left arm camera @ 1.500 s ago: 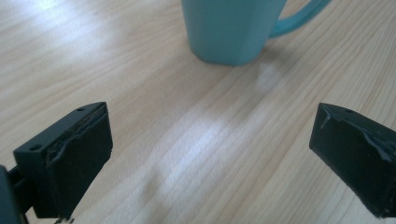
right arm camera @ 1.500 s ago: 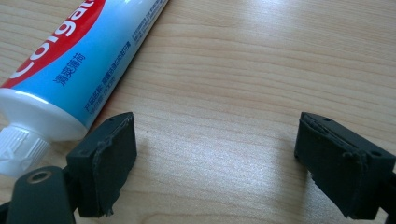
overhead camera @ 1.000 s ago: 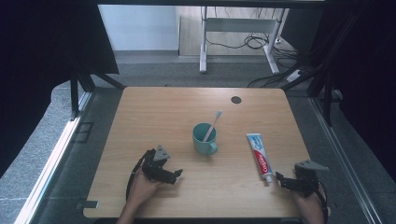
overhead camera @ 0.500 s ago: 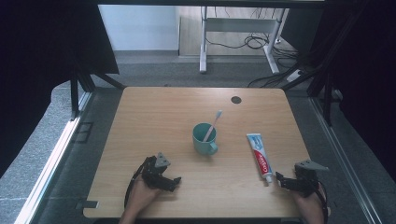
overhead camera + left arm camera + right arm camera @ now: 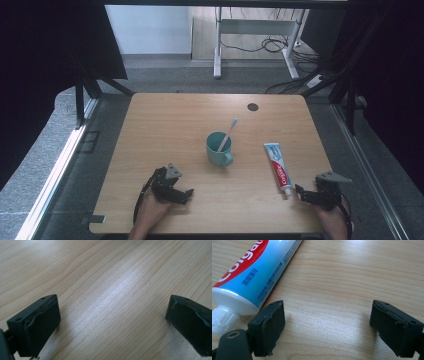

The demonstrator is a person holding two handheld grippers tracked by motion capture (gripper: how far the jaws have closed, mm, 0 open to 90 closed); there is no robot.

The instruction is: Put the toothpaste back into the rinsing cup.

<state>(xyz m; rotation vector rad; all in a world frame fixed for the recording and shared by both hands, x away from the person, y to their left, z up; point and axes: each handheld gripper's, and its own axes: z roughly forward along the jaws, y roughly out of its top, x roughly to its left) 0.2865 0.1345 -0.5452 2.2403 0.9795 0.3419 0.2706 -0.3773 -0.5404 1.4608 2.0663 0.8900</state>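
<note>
A teal mug (image 5: 219,148) stands mid-table with a white toothbrush (image 5: 228,132) leaning in it. To its right lies a toothpaste tube (image 5: 278,168), cap toward the front edge; the tube (image 5: 254,272) fills the upper left of the right gripper view. My right gripper (image 5: 301,191) rests on the wood just right of the cap, open, with bare wood between its jaws (image 5: 327,322). My left gripper (image 5: 186,194) lies at the front left, open, nothing between its jaws (image 5: 112,317).
The wooden table (image 5: 165,125) has a small dark round hole (image 5: 253,106) near its far right. Black frame struts (image 5: 80,95) stand at both sides. A white desk frame (image 5: 260,30) with cables is on the floor behind.
My left gripper has slid a little toward the front edge and turned to the right. The right gripper, the mug and the tube have stayed put.
</note>
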